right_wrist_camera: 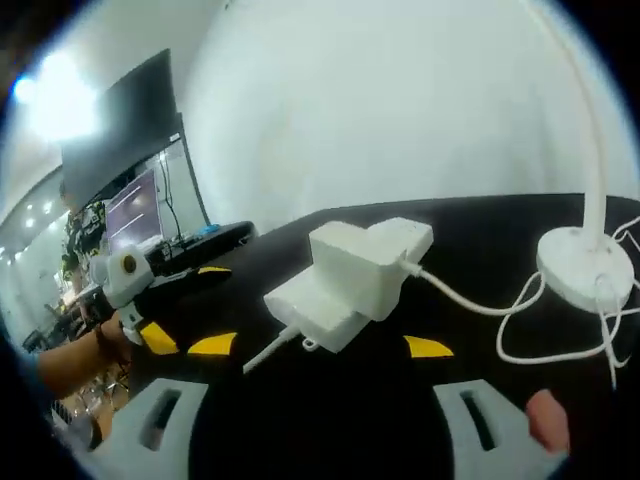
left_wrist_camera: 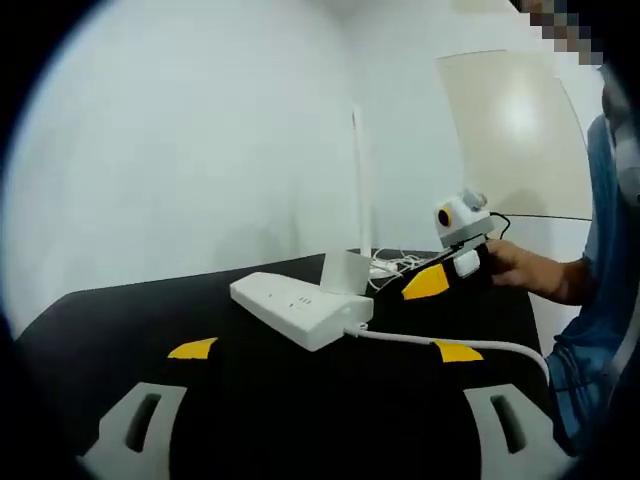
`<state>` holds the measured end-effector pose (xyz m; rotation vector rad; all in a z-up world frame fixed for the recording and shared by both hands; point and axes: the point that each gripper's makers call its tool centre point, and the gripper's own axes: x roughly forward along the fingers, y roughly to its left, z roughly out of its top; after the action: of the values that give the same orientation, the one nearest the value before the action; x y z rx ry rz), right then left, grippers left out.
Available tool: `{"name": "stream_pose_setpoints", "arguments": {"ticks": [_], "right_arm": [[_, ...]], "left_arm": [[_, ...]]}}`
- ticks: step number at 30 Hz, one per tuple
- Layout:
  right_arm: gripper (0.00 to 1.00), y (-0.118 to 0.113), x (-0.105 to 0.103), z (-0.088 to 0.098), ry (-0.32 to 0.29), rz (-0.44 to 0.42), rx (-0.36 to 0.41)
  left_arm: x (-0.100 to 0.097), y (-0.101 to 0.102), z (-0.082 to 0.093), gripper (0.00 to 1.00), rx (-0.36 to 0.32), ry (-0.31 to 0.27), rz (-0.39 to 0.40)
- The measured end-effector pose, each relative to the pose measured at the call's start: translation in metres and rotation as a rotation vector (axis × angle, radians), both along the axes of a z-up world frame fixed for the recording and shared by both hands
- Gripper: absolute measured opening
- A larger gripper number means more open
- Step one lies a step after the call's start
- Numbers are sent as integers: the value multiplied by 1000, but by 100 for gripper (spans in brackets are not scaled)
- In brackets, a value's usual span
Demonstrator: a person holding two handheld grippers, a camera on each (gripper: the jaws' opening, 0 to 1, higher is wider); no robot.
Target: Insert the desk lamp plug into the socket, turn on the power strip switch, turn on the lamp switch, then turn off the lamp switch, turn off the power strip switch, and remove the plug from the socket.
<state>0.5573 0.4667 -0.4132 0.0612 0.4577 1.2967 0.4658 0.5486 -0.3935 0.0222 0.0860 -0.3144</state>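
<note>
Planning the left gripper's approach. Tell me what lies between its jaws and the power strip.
In the left gripper view, only bare black tabletop lies between the left gripper and the power strip. The strip's white cable runs off to the right.

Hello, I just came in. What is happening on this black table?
A person holds a gripper in each hand over a black table. On it lie a white power strip and a white desk lamp. A white plug block already sits in the strip, its cord running to the lamp base. The left gripper and the right gripper are both open, apart from the strip and holding nothing.
</note>
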Motion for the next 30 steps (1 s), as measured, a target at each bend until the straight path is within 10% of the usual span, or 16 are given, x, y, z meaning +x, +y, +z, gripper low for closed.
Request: {"name": "stream_pose_setpoints", "arguments": {"ticks": [13, 30], "right_arm": [[57, 22, 0, -6, 45, -60, 43], [41, 29, 15, -10, -45, -169, 21]], "left_arm": [[-2, 5, 0, 80, -2, -14, 0], [-3, 19, 1, 77, -4, -27, 7]]}}
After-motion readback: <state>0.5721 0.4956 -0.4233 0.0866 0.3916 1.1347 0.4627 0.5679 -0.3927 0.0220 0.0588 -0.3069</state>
